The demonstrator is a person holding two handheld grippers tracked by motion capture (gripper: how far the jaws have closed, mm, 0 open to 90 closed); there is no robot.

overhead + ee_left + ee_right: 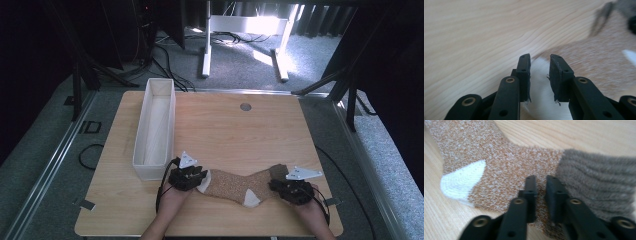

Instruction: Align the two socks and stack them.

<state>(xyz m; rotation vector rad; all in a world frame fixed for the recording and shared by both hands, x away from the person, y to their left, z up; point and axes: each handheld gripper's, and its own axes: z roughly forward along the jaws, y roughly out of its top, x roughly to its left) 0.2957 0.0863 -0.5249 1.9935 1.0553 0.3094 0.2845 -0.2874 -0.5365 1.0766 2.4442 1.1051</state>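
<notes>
My left gripper sits at the white toe of the sock, jaws a narrow gap apart; the blur hides whether they pinch cloth. My right gripper, jaws nearly together, rests over the ankle beside the grey cuff. Beyond, along the table, stands a white box.

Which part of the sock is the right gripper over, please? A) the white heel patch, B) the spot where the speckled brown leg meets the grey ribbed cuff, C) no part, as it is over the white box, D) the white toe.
B: in the right gripper view the right gripper hangs over the sock just at the seam with the grey ribbed cuff, and the heel patch lies off to one side.
</notes>
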